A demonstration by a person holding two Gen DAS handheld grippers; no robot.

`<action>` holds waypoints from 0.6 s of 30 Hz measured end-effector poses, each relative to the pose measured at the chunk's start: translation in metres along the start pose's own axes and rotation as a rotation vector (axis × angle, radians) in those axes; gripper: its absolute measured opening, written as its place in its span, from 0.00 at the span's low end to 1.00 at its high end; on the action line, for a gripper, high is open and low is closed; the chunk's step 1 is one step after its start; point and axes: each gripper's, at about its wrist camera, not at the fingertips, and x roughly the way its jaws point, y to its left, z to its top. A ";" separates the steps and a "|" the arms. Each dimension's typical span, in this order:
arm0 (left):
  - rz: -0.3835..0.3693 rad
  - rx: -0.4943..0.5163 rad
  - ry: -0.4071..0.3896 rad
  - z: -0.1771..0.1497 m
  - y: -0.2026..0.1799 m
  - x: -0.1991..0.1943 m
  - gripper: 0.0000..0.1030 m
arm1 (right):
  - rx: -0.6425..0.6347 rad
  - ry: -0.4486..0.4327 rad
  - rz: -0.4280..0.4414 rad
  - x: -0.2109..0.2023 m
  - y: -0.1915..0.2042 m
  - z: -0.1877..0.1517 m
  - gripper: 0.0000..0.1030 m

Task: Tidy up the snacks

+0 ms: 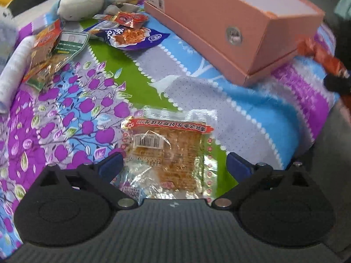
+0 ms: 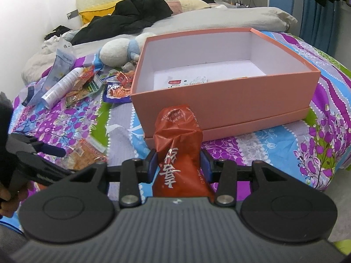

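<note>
Right wrist view, pink box (image 2: 223, 107) holding few flat packets (image 2: 186, 81)

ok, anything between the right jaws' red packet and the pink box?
Nothing visible. The red snack packet is clamped in the right gripper, and the pink box sits straight ahead with its top open. Only bare blanket lies between.

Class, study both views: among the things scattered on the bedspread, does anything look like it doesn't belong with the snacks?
Yes. A white tube lies tilted among the snack packets left of the pink box, and a plush toy sits behind them; neither looks like a snack.
</note>
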 end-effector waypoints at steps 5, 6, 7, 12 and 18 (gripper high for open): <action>0.036 0.029 0.026 0.006 0.002 0.017 1.00 | 0.003 0.004 -0.003 0.001 -0.001 -0.001 0.43; 0.036 0.027 0.027 0.006 0.004 0.020 1.00 | 0.004 0.005 -0.002 0.002 -0.002 -0.002 0.43; 0.031 0.019 0.020 0.006 0.007 0.022 1.00 | 0.004 0.005 -0.001 0.002 -0.002 -0.002 0.43; -0.017 -0.016 0.004 0.005 0.018 0.024 1.00 | 0.004 0.011 0.005 0.004 -0.002 -0.003 0.43; 0.004 -0.050 -0.025 0.004 0.014 0.020 0.91 | 0.004 0.018 0.011 0.006 -0.001 -0.005 0.43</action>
